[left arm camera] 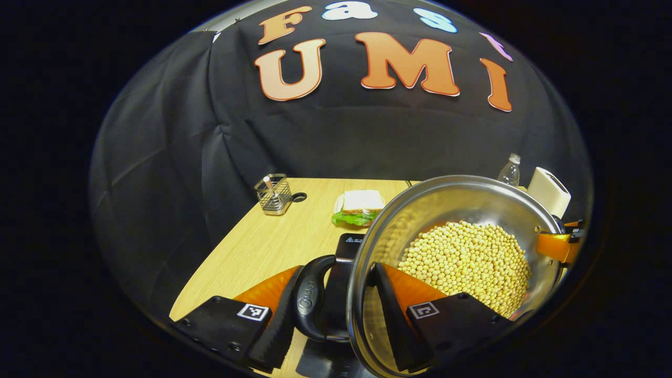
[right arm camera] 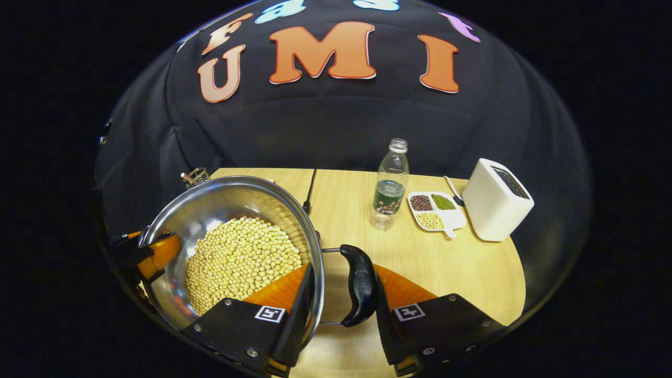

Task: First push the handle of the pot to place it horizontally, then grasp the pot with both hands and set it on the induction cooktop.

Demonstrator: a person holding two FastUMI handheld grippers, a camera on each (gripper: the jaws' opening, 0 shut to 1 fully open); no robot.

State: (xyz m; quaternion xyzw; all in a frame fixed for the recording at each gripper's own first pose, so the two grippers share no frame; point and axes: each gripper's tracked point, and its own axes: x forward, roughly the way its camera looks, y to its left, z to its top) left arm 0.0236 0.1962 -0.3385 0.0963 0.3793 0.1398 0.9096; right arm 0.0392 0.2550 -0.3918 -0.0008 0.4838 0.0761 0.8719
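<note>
Both hand-held grippers — left (left arm camera: 336, 320), right (right arm camera: 338, 315) — straddle the pot's (right arm camera: 210, 205) handles.

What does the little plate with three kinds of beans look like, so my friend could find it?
On the wooden table, look near the back wall between the clear water bottle and the white box-shaped appliance. There lies a small white divided dish with three compartments: dark brown beans, green beans and pale yellow beans. Nothing else nearby is flat or holds sorted colours.

Pot (left arm camera: 451, 205) of soybeans (left arm camera: 467, 262), left tongs (left arm camera: 336, 315) straddling its black side handle (left arm camera: 310, 304) and rim.
</note>
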